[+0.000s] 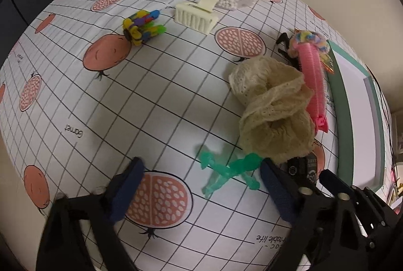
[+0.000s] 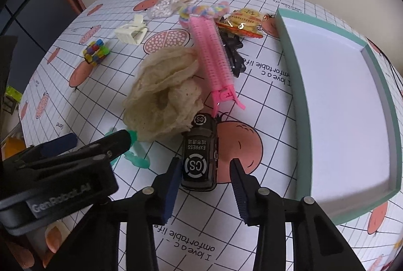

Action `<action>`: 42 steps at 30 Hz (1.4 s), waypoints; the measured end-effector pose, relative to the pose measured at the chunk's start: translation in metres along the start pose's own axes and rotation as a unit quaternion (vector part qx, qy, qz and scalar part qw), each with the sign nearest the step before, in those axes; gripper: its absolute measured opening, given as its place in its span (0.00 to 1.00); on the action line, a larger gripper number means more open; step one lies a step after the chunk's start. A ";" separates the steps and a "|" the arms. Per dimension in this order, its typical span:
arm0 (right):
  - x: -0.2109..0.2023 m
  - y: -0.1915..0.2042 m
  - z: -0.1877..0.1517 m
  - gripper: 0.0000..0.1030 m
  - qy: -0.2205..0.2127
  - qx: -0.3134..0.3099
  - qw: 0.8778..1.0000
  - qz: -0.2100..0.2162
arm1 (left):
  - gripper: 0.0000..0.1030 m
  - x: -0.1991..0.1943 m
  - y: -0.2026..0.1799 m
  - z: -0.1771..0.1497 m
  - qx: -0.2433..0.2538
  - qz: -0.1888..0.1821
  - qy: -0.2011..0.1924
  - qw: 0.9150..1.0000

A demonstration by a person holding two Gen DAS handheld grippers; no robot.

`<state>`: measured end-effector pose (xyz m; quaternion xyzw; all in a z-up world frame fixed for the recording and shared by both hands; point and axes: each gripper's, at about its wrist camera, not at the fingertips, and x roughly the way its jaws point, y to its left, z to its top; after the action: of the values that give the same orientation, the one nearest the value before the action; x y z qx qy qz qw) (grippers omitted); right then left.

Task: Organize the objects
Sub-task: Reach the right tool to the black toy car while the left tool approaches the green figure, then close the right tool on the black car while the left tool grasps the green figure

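My right claw point(image 2: 206, 179) sits low over the bench point(image 2: 264, 99), tilted forward, spread wide around the rear of the black toy car point(image 2: 200, 157); left pad touching or just beside it, right pad apart. Car lies beside the cream crochet scrunchie point(image 2: 163, 99), near the teal box point(image 2: 340, 107). My left claw point(image 1: 199, 188) is spread too, low, straddling the green stretchy figure point(image 1: 226, 170).
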<state>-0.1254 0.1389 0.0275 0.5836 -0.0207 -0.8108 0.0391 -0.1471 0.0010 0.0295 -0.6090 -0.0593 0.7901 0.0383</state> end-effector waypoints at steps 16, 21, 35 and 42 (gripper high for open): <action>0.010 0.001 0.002 0.39 0.009 0.002 1.000 0.005 | 0.66 0.015 -0.019 0.009 0.022 0.007 0.009 1.000; 0.009 0.000 0.001 0.39 0.009 0.006 1.000 0.009 | 0.56 0.015 -0.022 0.014 0.023 0.002 0.007 1.000; 0.010 -0.002 0.001 0.41 0.004 0.007 1.000 0.019 | 0.51 0.020 -0.025 0.033 0.020 -0.004 0.007 1.000; 0.017 0.004 0.000 0.46 0.009 -0.006 1.000 -0.001 | 0.51 0.024 -0.028 0.047 0.021 -0.003 0.008 1.000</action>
<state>-0.1311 0.1331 0.0119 0.5907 -0.0146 -0.8056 0.0423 -0.1985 0.0294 0.0226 -0.6138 -0.0446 0.7864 0.0537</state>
